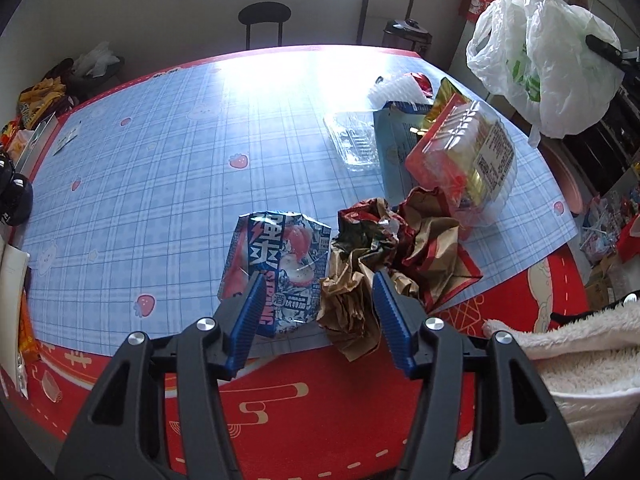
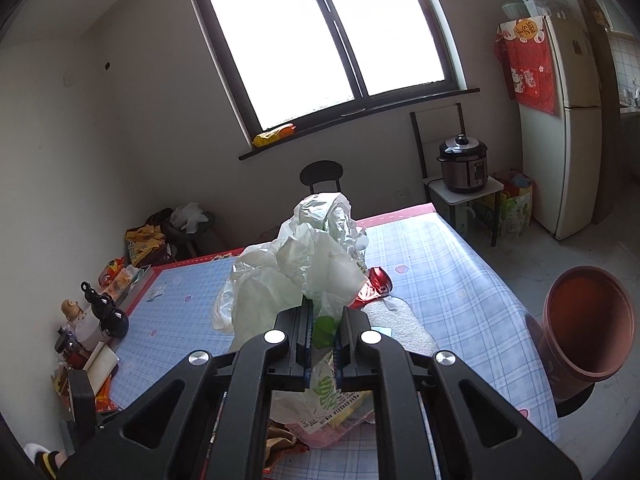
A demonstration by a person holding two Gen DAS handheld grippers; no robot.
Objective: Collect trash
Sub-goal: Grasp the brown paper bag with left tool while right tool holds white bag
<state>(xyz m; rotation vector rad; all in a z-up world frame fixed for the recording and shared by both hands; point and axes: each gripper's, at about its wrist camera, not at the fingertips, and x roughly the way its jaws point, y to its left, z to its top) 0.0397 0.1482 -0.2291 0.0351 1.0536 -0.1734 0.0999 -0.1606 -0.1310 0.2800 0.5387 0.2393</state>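
Several pieces of trash lie at the near edge of the blue checked table (image 1: 160, 160). A crushed blue-and-white drink can (image 1: 276, 264) is beside crumpled brown paper (image 1: 348, 304), with a red-and-brown wrapper (image 1: 424, 240) behind. Further back sit a clear box with red and gold contents (image 1: 468, 160) and an empty clear tray (image 1: 352, 140). My left gripper (image 1: 318, 276) hovers open above the can and the brown paper, its blue pads touching neither. My right gripper (image 2: 325, 312) is shut on a white plastic bag (image 2: 304, 256), held up over the table's right side (image 1: 540, 60).
A black stool (image 1: 264, 20) stands past the far edge, under the window. A terracotta-coloured tub (image 2: 588, 320) sits off the table's right side, with a rice cooker (image 2: 464, 164) and fridge (image 2: 560, 120) beyond. Bottles and snack packs (image 2: 108, 312) crowd the left edge. A fleecy sleeve (image 1: 580, 352) is near right.
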